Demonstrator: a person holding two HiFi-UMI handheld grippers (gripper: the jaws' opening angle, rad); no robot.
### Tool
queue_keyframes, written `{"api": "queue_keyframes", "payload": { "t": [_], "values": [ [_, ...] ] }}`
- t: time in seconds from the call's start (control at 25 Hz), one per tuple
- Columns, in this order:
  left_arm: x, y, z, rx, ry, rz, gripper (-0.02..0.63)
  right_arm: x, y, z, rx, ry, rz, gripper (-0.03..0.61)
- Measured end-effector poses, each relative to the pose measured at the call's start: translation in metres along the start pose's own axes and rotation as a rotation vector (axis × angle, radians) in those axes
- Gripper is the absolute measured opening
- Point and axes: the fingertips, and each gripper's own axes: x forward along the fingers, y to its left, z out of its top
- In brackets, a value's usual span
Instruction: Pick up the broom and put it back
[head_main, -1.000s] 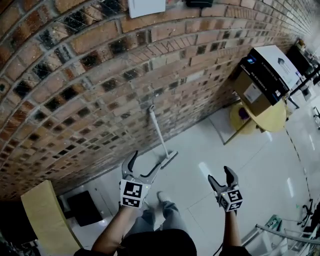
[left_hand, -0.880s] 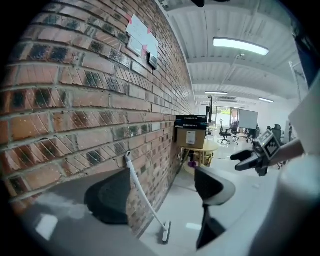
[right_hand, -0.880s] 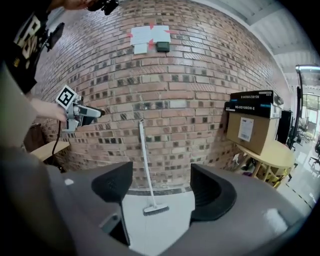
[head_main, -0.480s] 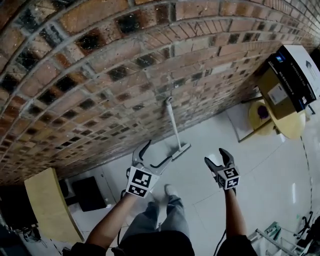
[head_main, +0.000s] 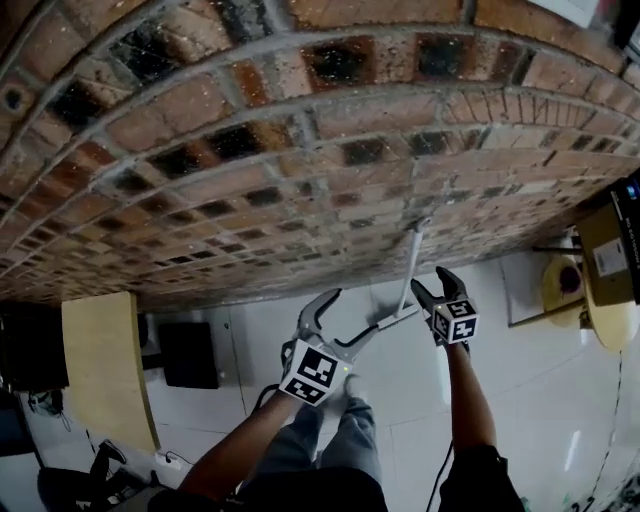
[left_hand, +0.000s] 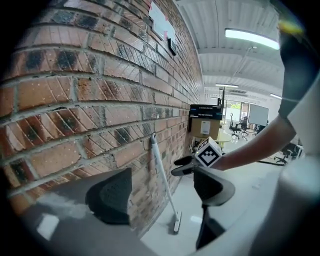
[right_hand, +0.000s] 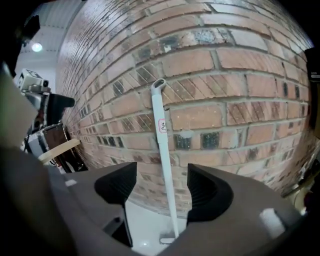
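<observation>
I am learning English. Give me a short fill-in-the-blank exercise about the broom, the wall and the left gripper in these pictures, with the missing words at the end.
1. The broom leans against a wall built of ____.
2. The broom's handle is ____ in colour.
3. The broom's head rests on the ____.
4. The left gripper has its jaws ____, with nothing gripped between them.

Missing words: brick; white; floor; open.

Right claw (right_hand: 161, 192), just closing, frames the untouched broom (right_hand: 159, 107).
</observation>
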Motion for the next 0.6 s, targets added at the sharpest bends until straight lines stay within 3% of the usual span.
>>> {"api": "queue_keyframes", "payload": {
  "t": [0.24,0.44,0.48,0.52,0.6],
  "values": [
    [-0.02,0.011,-0.009,-0.059,-0.015,0.046,0.391,0.061,0.0,0.008,0.045,0.026,-0.011,0.287],
    [-0.026,0.016,-0.022,-0.119,-0.013,0.086,0.391,0.08,-0.007,0.018,0.053,0.044,-0.048,0.242],
    [-0.028,0.018,-0.021,-0.118,-0.016,0.092,0.391,0.082,-0.008,0.02,0.042,0.056,-0.06,0.22],
    [-0.03,0.019,-0.019,-0.113,-0.019,0.096,0.391,0.082,-0.01,0.022,0.026,0.072,-0.079,0.128],
    [-0.033,0.021,-0.017,-0.109,-0.026,0.101,0.391,0.078,-0.012,0.019,-0.014,0.103,-0.112,0.087]
  ]
}}
